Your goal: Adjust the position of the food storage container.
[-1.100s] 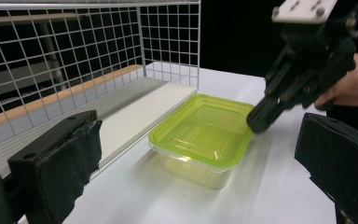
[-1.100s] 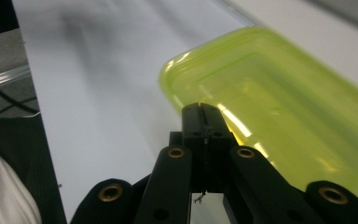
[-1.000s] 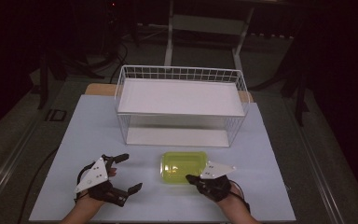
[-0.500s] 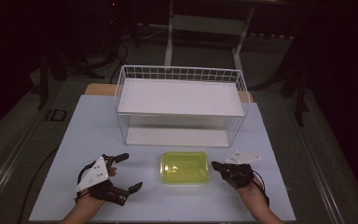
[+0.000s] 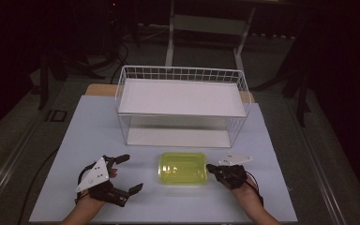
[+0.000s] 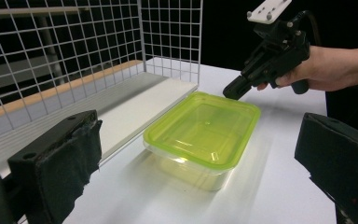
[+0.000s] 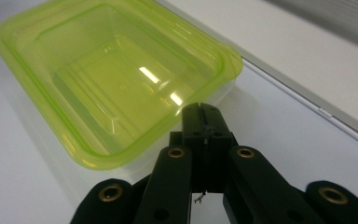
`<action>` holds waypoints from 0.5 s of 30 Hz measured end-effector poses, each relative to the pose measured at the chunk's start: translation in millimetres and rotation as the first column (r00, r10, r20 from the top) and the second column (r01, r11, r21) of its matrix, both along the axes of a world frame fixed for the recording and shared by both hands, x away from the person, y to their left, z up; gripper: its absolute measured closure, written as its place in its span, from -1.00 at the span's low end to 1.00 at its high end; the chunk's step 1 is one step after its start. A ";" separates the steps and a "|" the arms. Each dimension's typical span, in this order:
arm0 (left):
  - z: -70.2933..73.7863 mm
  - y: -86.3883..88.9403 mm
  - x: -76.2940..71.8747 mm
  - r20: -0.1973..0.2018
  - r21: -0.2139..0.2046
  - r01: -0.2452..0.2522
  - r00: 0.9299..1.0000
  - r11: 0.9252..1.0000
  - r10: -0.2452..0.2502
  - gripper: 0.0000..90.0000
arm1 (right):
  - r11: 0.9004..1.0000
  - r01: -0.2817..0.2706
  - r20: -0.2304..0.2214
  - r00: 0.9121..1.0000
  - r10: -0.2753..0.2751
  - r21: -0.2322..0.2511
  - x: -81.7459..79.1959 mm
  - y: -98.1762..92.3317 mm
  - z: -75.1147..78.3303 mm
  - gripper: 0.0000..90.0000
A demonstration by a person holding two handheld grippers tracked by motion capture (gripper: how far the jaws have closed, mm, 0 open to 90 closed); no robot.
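High view has the green-lidded container (image 5: 183, 168) sitting on the white table (image 5: 89, 126), just in front of the wire basket (image 5: 180, 105). Right gripper (image 5: 212, 168) is clamped shut on nothing, tips at the lid's edge; left gripper (image 5: 126, 173) hangs wide open, well apart. A closed-jaw nudge could skid that light box sideways. Dark room all around.

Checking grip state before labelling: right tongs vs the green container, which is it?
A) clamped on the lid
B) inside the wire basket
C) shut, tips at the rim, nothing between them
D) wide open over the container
C: in the right gripper view the right tongs have both jaws pressed together with nothing between them, tips at the rim of the container, which sits on the table in front of the basket.
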State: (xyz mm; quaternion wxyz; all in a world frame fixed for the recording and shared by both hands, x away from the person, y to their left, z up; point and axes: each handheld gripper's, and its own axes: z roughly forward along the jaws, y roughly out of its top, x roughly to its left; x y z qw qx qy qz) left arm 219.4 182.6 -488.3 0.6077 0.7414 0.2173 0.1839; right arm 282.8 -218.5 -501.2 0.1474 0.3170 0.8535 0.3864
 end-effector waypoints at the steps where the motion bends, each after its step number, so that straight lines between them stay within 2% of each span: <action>1: 0.0 -0.1 0.1 -0.001 -0.002 0.001 1.000 1.000 -0.001 -0.98 | 1.000 0.000 -0.004 1.000 0.000 0.003 0.3 0.4 -0.2 1.00; 15: -1.1 -0.5 0.2 -0.009 0.004 0.006 1.000 1.000 -0.006 -0.98 | 0.999 -0.038 -0.006 0.999 0.038 0.012 2.9 21.6 1.6 1.00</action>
